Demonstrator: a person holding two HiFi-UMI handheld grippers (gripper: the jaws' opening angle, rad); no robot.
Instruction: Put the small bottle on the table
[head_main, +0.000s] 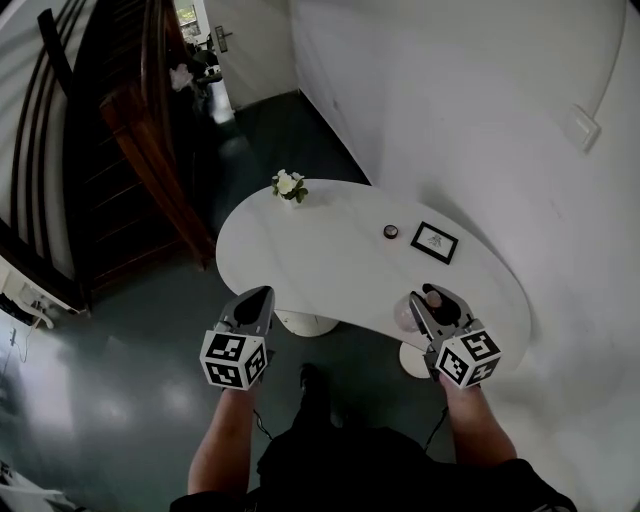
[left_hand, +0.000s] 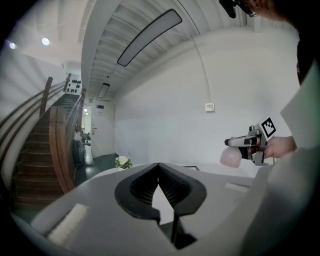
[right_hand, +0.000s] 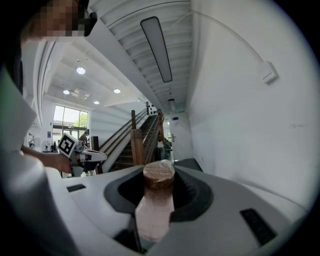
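**Sam:** Where is the small bottle?

**Me:** My right gripper (head_main: 430, 303) has it. The small bottle (right_hand: 156, 205) sits between the jaws. They squeeze its sides, and its brown cap (right_hand: 159, 175) is up by the jaw tips.

**Sam:** And your other one?

**Me:** My left gripper (head_main: 252, 308) is off to the left, jaws closed together on nothing.

**Sam:** How do you set it down well?

**Me:** The table (head_main: 320, 260) is just ahead and below. I think I should reach past the edge, go down slowly with the bottom flat, and let go only when it stands steady.

The right hand-held gripper (right_hand: 160, 194) grips the small bottle (right_hand: 156, 212) between its jaws.
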